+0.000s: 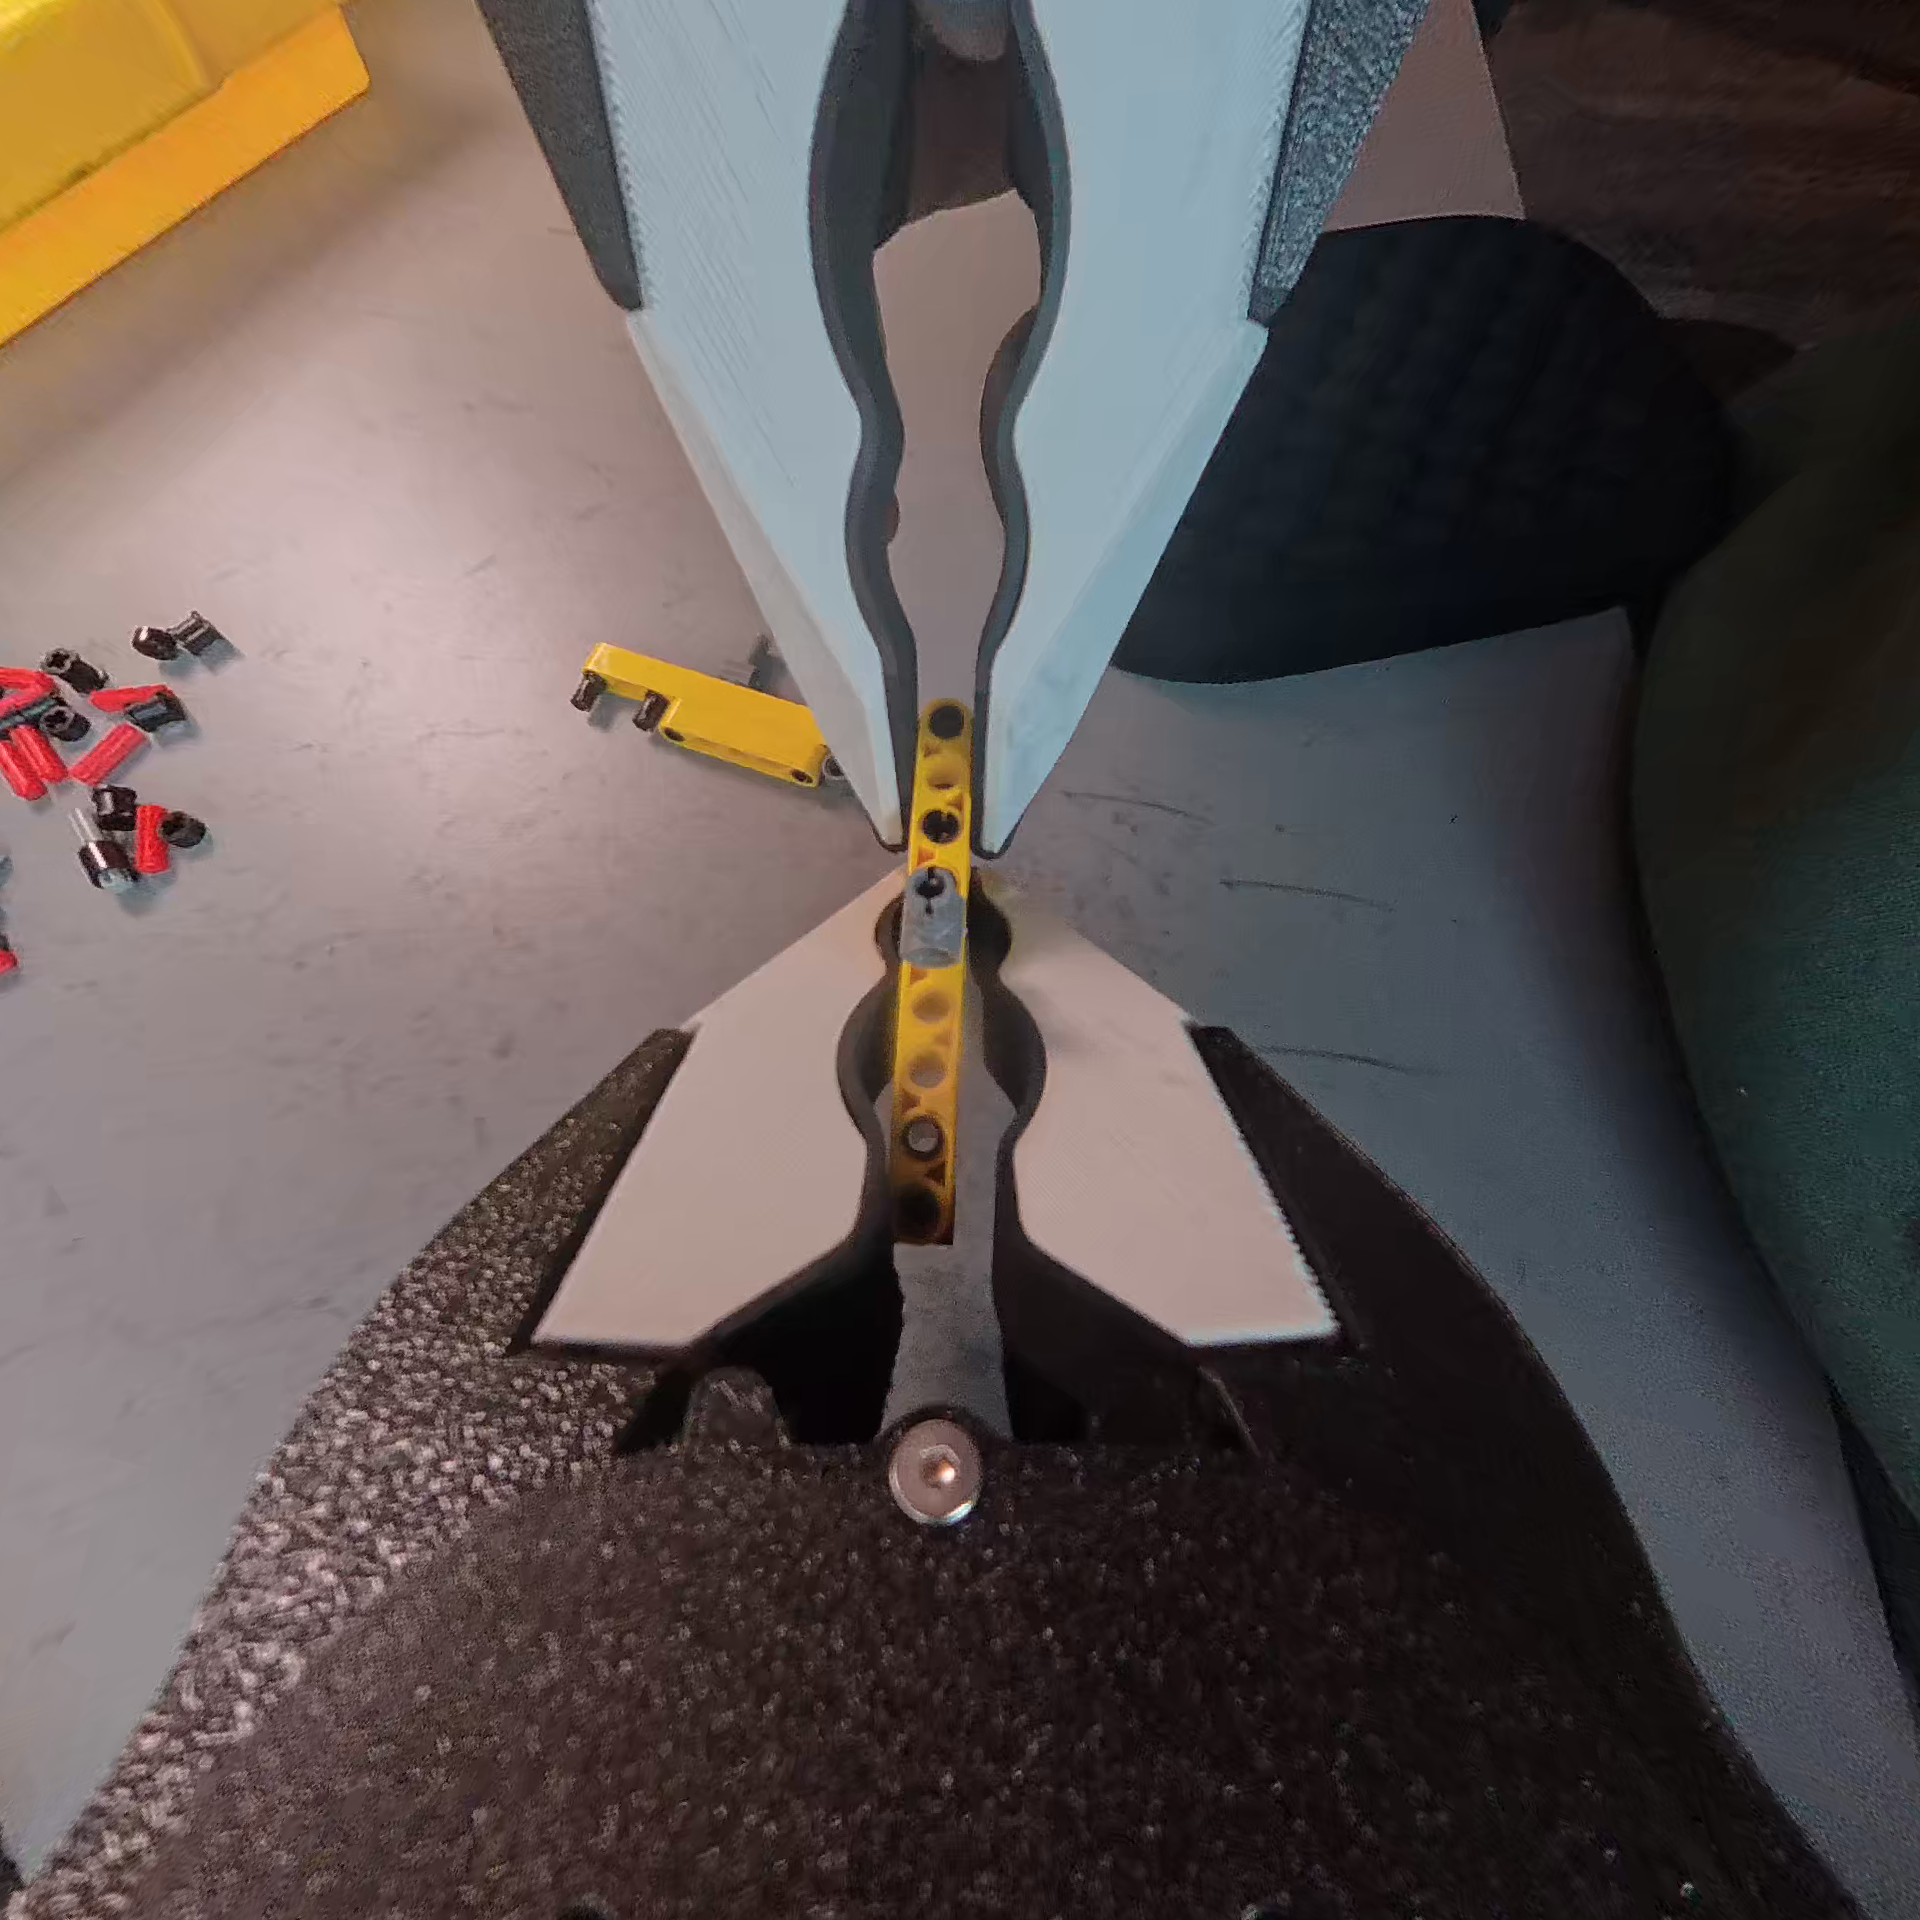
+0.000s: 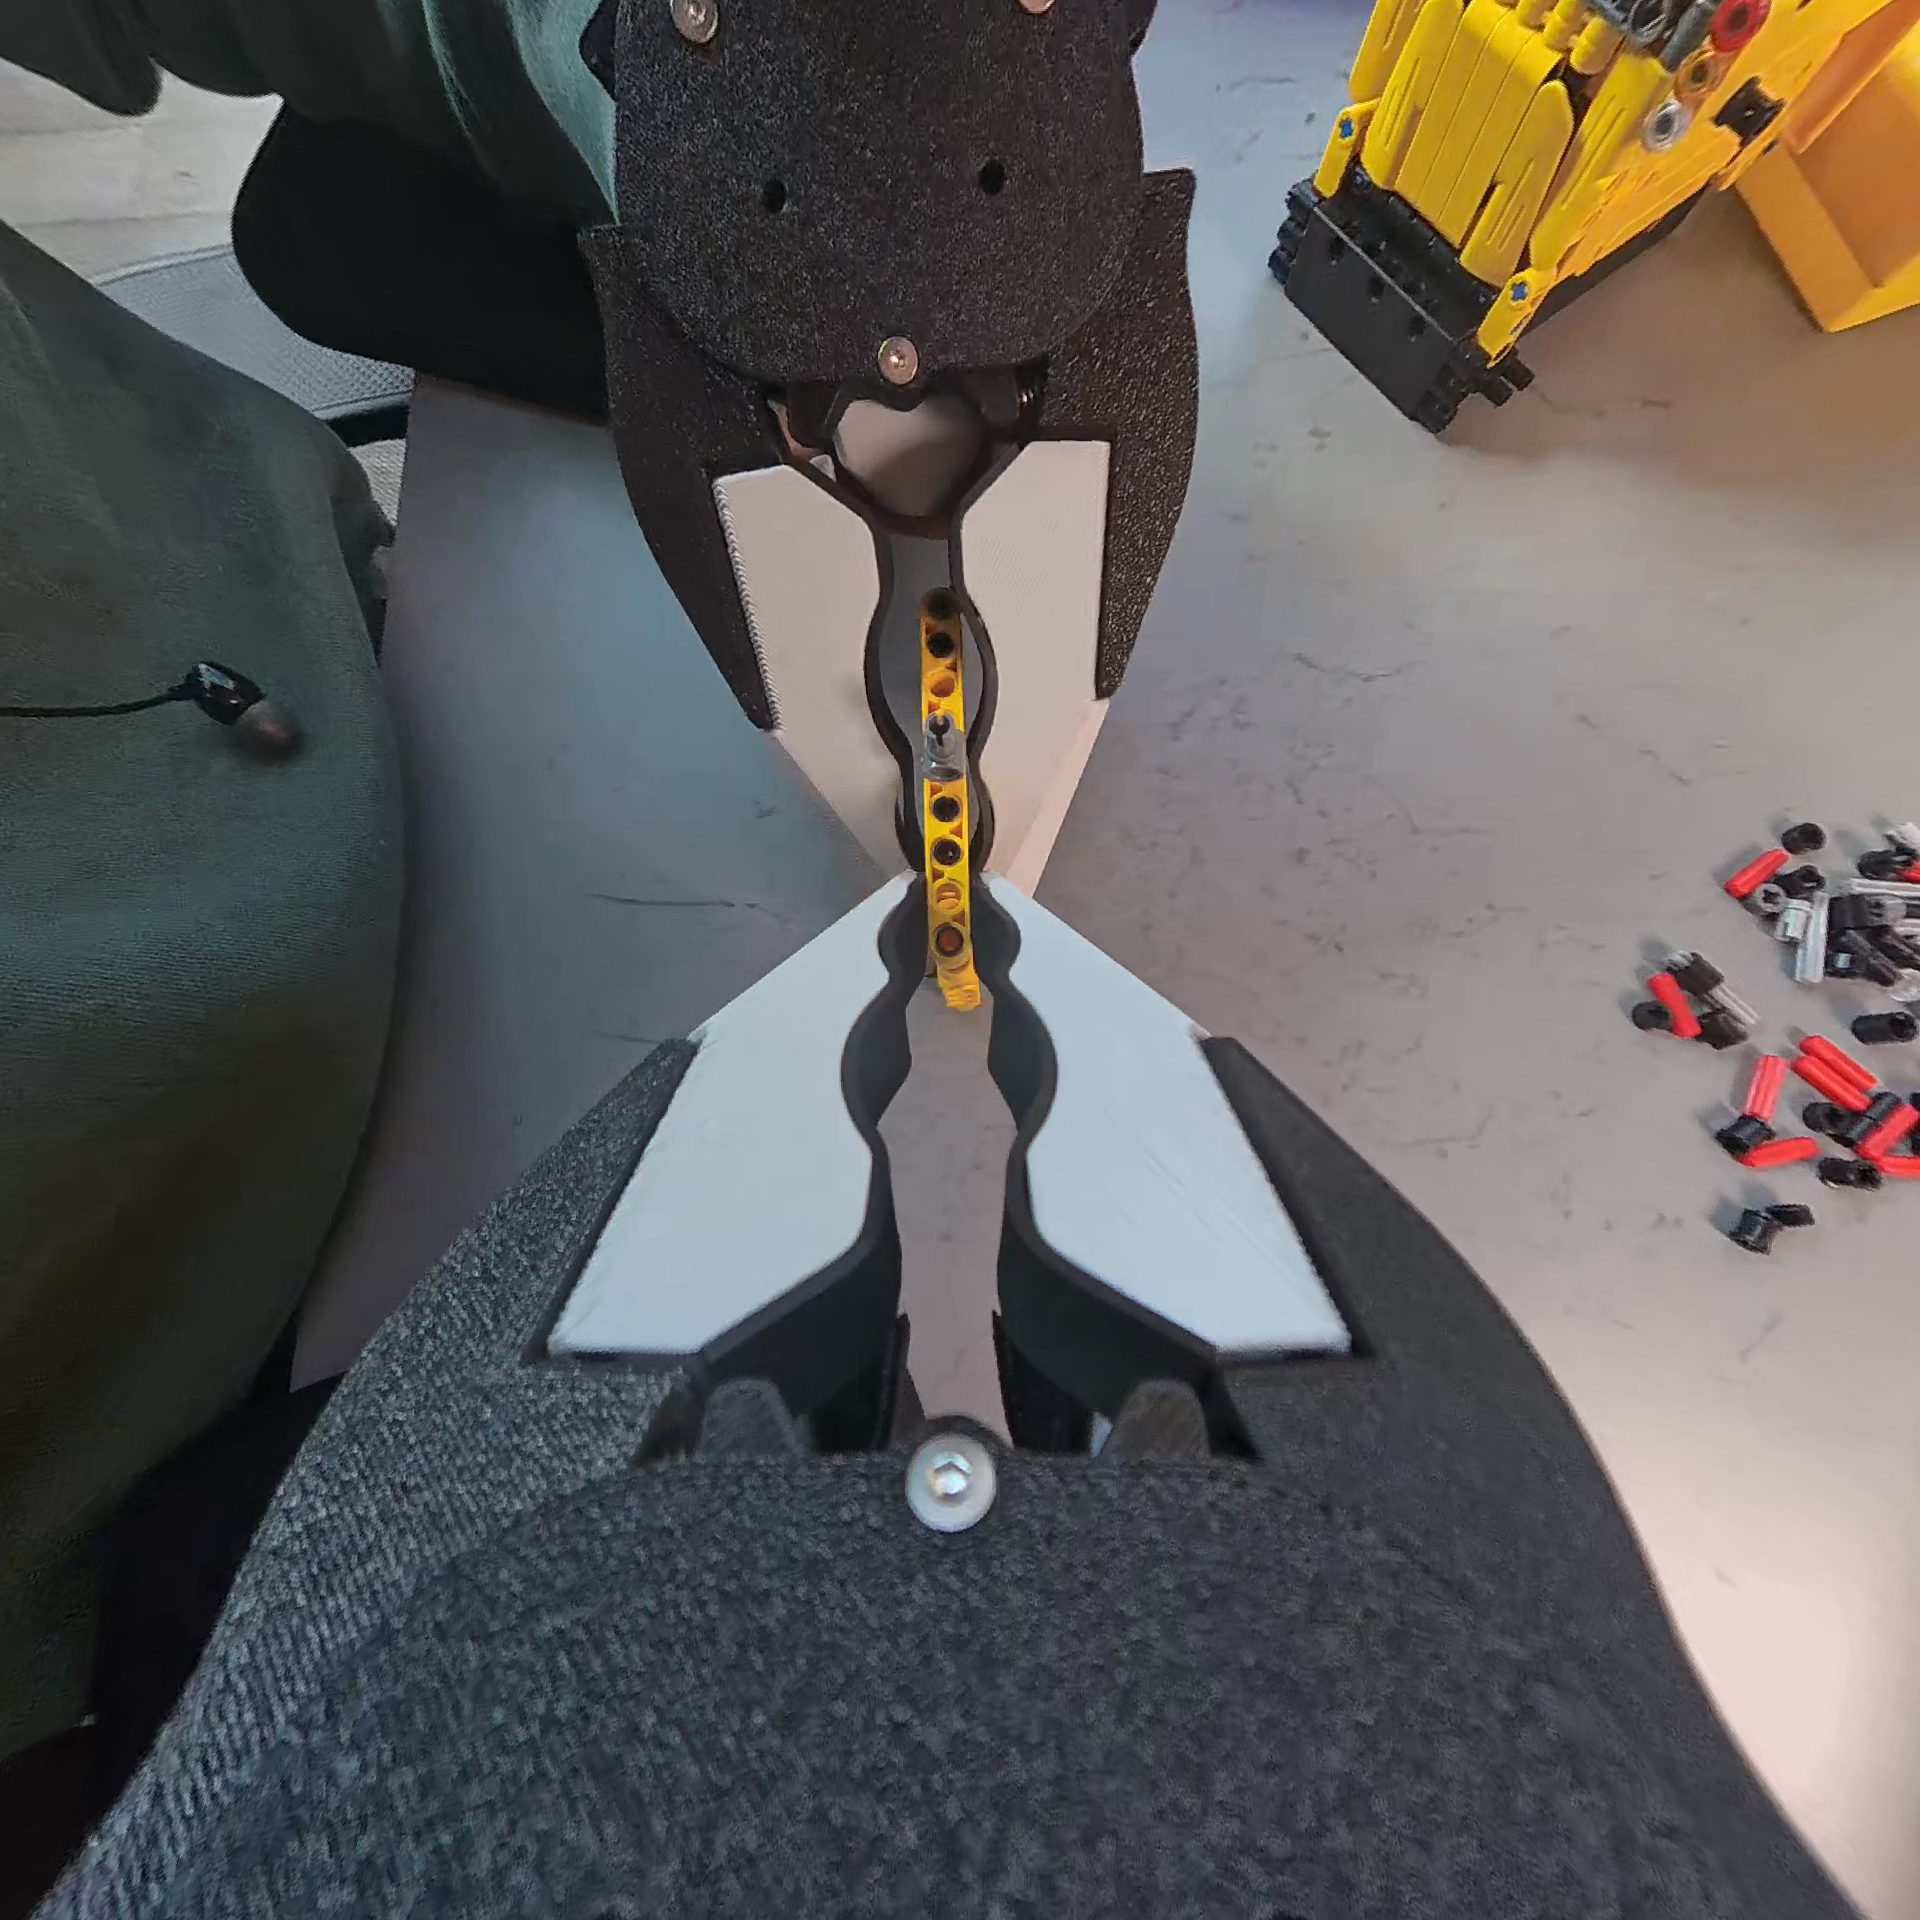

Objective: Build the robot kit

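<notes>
A thin yellow beam with a row of holes [image 1: 925, 1039] is held off the grey table, end to end between both grippers. My left gripper [image 1: 940, 883] is shut on its near half. My right gripper [image 1: 943, 844] comes in from the top of that view, tip to tip with the left, and is shut on the far end. A small grey connector [image 1: 935, 920] sits in a middle hole, just inside the left fingertips. In the right wrist view the right gripper [image 2: 951, 885] clamps the beam [image 2: 948, 831] near its end, the left gripper [image 2: 951, 857] faces it, and the grey connector [image 2: 943, 753] lies between the left fingers.
A yellow L-shaped beam with black pins [image 1: 707, 717] lies on the table [image 1: 416, 468]. Several loose red and black pins [image 1: 94, 748] [image 2: 1829, 1018] lie to one side. A yellow and black brick model [image 2: 1507, 177] stands against a yellow box [image 2: 1860, 218]. A person's green clothing [image 2: 156, 831] borders the table edge.
</notes>
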The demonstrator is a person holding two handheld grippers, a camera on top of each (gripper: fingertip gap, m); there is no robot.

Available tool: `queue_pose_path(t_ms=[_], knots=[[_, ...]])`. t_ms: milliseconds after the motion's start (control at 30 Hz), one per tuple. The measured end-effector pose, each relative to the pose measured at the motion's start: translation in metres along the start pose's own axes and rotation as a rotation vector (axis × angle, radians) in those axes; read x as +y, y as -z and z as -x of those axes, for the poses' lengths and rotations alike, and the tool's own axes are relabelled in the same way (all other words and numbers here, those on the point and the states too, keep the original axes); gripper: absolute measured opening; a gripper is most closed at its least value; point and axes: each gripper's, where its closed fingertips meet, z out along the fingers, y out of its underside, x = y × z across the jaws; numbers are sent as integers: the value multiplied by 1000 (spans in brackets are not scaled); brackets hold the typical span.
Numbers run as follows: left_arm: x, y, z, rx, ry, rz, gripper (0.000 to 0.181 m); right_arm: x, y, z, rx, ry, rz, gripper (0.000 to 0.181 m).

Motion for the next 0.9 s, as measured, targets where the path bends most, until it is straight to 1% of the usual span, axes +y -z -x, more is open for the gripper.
queue_pose_path(t_ms=[233,400,600,700,900], knots=[[0,0,0,18,11,-22,7,1,0,0,15,32,45,7],[1,1,0,19,12,-12,6,1,-1,1,28,32,66,7],[1,1,2,13,23,-13,6,-1,-2,-2,79,58,71,7],[1,0,1,11,14,-9,6,1,-1,-2,83,66,74,7],[1,0,2,29,43,-21,6,2,-1,-2,61,86,133,7]])
